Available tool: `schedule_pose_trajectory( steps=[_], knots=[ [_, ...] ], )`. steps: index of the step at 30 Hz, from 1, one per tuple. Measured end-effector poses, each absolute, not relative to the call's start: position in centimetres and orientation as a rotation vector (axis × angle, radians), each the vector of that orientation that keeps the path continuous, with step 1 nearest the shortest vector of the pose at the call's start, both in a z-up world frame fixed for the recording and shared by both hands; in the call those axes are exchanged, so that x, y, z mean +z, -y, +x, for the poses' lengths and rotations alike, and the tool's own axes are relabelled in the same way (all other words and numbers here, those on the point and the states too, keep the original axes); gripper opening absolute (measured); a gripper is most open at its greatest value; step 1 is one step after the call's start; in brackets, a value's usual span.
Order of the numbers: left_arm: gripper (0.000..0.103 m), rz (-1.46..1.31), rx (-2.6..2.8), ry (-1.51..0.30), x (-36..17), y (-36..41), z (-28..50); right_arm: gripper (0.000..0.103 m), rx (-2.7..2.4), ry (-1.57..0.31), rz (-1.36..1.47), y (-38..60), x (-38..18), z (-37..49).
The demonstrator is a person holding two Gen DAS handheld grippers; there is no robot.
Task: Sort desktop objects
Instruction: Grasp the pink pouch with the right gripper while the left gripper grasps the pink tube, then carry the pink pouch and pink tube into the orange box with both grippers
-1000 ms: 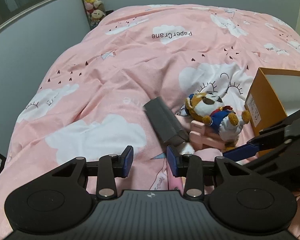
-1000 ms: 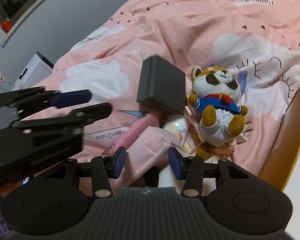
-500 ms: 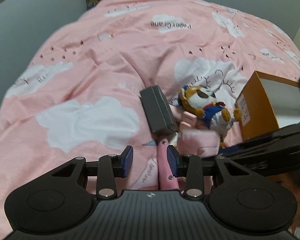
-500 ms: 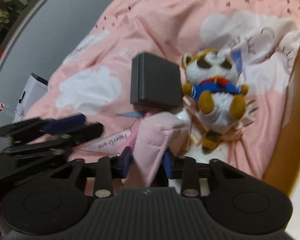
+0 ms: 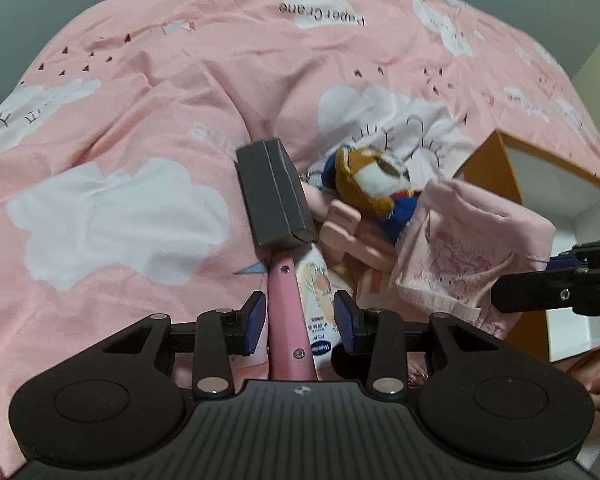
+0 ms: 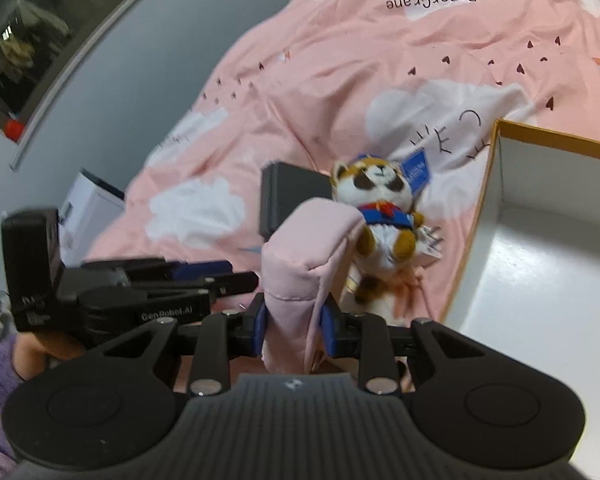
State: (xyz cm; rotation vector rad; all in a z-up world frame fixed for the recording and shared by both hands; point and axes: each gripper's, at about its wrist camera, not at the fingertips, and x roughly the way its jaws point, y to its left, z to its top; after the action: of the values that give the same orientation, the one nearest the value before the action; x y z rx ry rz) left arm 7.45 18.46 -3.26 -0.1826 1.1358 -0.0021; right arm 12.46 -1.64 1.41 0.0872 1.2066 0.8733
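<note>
Right gripper point(image 6: 293, 326) pinches the limp pouch point(image 6: 306, 256); left gripper point(image 5: 300, 322) gapes wide; pouch may snag the box point(image 6: 496, 184) rim.

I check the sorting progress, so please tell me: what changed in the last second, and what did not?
The right gripper closed on the soft pink fabric pouch and lifted it off the pile toward the orange cardboard box. The left gripper advanced, open, around the pink stick-shaped handle. The dark grey rectangular case and raccoon plush toy stayed.
</note>
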Motion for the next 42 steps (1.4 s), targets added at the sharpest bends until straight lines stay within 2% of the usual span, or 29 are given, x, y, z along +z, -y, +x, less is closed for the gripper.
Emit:
schedule_pose_trajectory(
  steps=[11,12,14,17,19,20,23,30,42],
  knots=[
    [0.043,-0.067,0.027,-1.234,-6.5,-16.7,8.6,0.037,0.806,-1.157,0.063,-0.3,-0.7,12.2],
    [0.042,-0.066,0.030,-1.240,-6.7,-16.7,8.7,0.042,0.805,-1.146,0.056,-0.4,-0.7,12.0],
    [0.037,-0.055,0.042,-1.249,-7.1,-16.6,8.9,0.045,0.797,-1.130,0.045,-0.6,-0.9,11.8],
    [0.025,-0.032,0.053,-1.256,-7.5,-16.5,8.9,0.045,0.808,-1.135,0.066,-0.6,-1.0,11.7],
    [0.024,-0.043,0.052,-1.253,-7.5,-16.6,8.7,0.043,0.811,-1.133,0.073,-0.5,-0.9,11.5],
    [0.023,-0.041,0.055,-1.249,-7.4,-16.6,8.5,0.032,0.818,-1.129,0.078,-0.4,-0.8,11.4],
    [0.021,-0.047,0.072,-1.234,-7.0,-16.7,7.9,0.030,0.824,-1.116,0.090,0.1,-0.3,11.0],
    [0.020,-0.054,0.083,-1.149,-4.0,-16.0,5.9,0.030,0.846,-1.078,0.120,1.6,1.4,10.2],
    [0.020,-0.077,-0.009,-0.876,5.4,-11.4,3.1,0.030,0.851,-0.993,0.243,8.0,6.4,10.0]
  ],
)
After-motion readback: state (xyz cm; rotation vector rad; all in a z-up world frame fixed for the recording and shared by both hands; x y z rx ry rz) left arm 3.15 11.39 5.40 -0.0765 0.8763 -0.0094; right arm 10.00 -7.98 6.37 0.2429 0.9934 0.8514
